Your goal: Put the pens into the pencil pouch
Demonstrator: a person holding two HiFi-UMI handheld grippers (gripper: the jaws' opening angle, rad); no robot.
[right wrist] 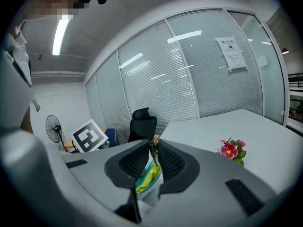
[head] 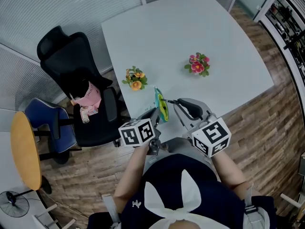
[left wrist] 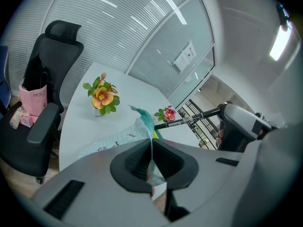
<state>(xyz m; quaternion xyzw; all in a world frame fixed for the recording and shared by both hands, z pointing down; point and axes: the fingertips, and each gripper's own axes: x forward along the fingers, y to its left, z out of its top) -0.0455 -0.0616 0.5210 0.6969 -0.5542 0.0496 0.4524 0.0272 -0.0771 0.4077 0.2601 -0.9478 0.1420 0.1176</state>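
A mint-green pencil pouch (head: pixel 161 107) with a yellow-green lining stands on edge near the table's front edge, mouth upward. My left gripper (head: pixel 156 114) is shut on the pouch fabric (left wrist: pixel 119 138), which is pinched between its jaws (left wrist: pixel 151 144). My right gripper (head: pixel 177 102) is shut on a black pen (left wrist: pixel 188 121). The pen points leftward, and its tip is at the pouch's teal zip edge (left wrist: pixel 144 117). In the right gripper view the pen (right wrist: pixel 152 150) sits between the jaws, with the open pouch (right wrist: pixel 148 178) just below it.
On the white table (head: pixel 190 37) stand an orange flower pot (head: pixel 135 78) and a pink flower pot (head: pixel 198 64). A black office chair (head: pixel 78 87) with a pink bag (head: pixel 88 96) on it is at the table's left. Further left is a blue chair (head: pixel 47 120).
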